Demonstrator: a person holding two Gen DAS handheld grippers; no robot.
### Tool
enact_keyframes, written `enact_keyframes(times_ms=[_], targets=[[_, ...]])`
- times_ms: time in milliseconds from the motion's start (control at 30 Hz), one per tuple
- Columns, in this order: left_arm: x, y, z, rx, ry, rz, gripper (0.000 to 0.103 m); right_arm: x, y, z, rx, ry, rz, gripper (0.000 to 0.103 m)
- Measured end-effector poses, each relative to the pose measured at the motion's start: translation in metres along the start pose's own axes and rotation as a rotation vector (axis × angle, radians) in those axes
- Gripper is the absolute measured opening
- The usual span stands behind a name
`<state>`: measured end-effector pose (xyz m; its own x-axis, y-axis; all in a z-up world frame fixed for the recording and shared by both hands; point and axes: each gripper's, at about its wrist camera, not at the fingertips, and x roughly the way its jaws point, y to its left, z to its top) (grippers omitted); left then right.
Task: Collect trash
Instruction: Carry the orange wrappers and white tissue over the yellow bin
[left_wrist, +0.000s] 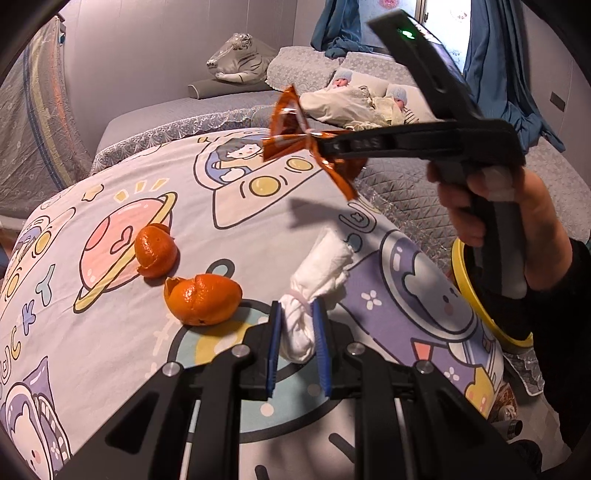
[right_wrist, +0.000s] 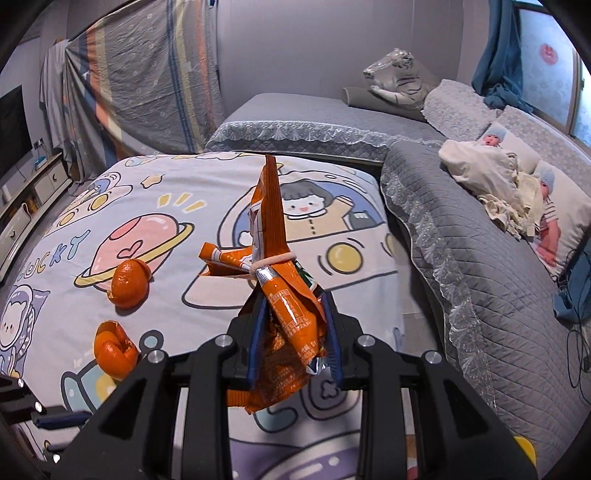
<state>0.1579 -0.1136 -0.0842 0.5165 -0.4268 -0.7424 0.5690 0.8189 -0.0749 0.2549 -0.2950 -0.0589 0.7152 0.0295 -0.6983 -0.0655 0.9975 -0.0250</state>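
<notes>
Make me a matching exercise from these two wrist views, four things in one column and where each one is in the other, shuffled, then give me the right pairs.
Things:
1. white tissue wad
2. orange snack wrapper
3. orange peels
4. yellow-rimmed bin

Places:
A. lying loose on the cartoon-print cover
B. pinched in the left gripper
C. beside the cover's edge, behind the person's hand
D. clamped in the right gripper

Pairs: 1-B, 2-D, 3-A, 4-C
</notes>
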Motion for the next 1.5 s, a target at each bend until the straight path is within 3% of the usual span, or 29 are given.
enact_keyframes(times_ms=[433,1500], targets=[[-0.007,-0.01,0.014,0.0,-0.044,-0.004,0.016,-0.035,-0.03,-0.017,0.051,-0.03,-0.032,0.027],[0.005,-0.066,0.05,0.078,-0.064,-0.028,0.016,-0.095,-0.099,-0.058,0.166,-0.081,-0.112,0.027]])
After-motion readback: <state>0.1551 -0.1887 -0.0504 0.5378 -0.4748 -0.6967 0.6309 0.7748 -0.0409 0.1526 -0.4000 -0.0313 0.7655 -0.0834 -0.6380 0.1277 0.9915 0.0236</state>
